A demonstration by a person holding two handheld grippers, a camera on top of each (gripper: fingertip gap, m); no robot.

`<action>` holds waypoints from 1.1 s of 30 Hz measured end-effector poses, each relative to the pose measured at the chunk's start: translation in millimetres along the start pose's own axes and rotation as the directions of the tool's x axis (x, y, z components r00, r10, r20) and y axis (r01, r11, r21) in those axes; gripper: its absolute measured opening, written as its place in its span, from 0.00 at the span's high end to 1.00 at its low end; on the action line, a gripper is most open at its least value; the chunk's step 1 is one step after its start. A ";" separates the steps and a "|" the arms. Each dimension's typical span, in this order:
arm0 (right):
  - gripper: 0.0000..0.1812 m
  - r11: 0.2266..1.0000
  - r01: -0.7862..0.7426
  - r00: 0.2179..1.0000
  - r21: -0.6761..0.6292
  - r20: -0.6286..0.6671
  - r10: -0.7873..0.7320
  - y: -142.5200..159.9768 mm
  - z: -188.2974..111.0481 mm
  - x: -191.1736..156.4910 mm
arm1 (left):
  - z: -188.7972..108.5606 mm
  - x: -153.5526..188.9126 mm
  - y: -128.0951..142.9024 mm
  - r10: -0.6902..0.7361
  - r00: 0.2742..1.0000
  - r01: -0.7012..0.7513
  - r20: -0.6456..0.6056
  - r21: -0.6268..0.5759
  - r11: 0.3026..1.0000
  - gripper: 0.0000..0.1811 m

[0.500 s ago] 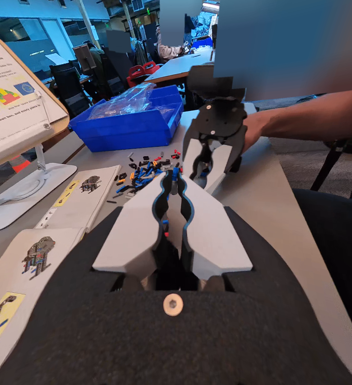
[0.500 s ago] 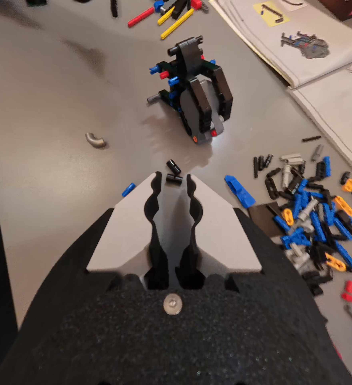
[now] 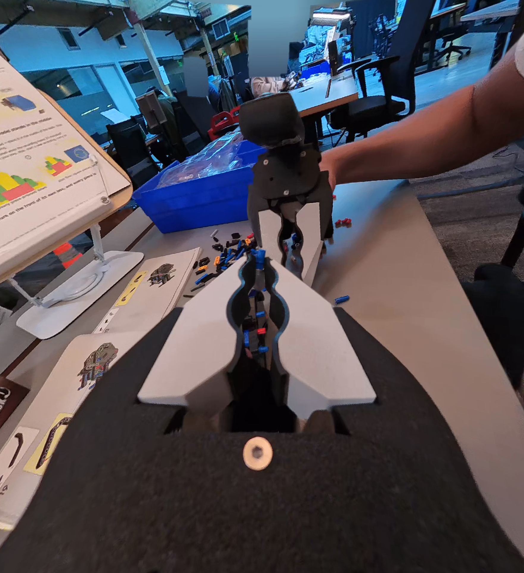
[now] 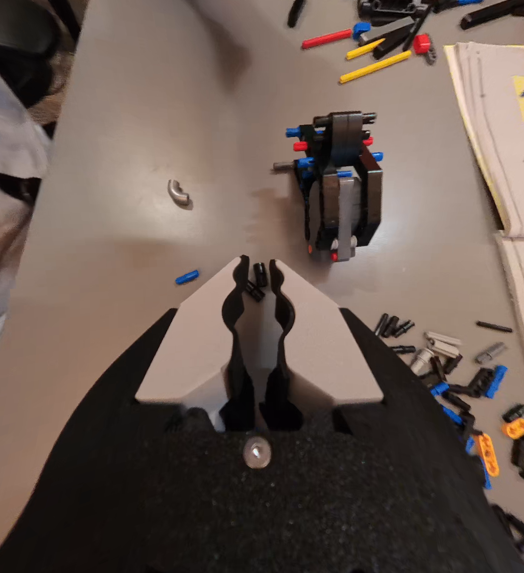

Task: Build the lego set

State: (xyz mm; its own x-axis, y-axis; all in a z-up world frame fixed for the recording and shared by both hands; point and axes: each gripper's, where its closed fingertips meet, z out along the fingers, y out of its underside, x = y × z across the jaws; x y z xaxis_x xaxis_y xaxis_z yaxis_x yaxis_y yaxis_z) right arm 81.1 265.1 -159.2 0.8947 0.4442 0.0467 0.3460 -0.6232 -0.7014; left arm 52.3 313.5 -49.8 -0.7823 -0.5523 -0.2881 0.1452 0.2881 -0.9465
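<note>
The partly built black Lego model (image 4: 344, 186), with blue and red pins, stands free on the grey table (image 4: 130, 155). My right gripper (image 4: 257, 262) is open with its jaws a narrow gap apart. A small black pin (image 4: 260, 273) lies between its tips, and a second black pin (image 4: 254, 290) lies just behind. In the left wrist view it (image 3: 291, 266) points down at the table. My left gripper (image 3: 258, 262) is narrowly open and holds nothing that I can see. The model (image 3: 256, 325) shows through its gap.
A loose pile of small parts (image 4: 459, 387) lies right of the right gripper. A blue pin (image 4: 187, 277) and a curved grey piece (image 4: 178, 193) lie to its left. Instruction booklets (image 4: 508, 139), a blue bin (image 3: 198, 201) and a sheet on a stand (image 3: 37, 186) edge the table. Measured from the fingertips, the curved grey piece (image 4: 178, 193) is 7 centimeters or so from the right gripper and 12 centimeters from the left.
My right gripper has moved forward over the two black pins and its jaws have narrowed. The model now sits to its right. The left gripper's gap is unchanged.
</note>
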 end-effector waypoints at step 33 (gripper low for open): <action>0.97 0.813 -0.576 0.812 0.086 0.179 0.556 -77.5 -25.5 -29.1 | 25.5 22.5 29.9 0.707 0.674 -0.634 0.213 -0.325 0.702 0.98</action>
State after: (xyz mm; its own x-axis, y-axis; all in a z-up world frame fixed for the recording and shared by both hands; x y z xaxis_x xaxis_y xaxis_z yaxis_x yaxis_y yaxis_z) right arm 35.5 284.1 -88.0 0.8680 0.1292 -0.4795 -0.2584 -0.7071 -0.6582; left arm 54.5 289.8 -88.3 -0.2955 -0.3352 -0.8946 0.4010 0.8064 -0.4346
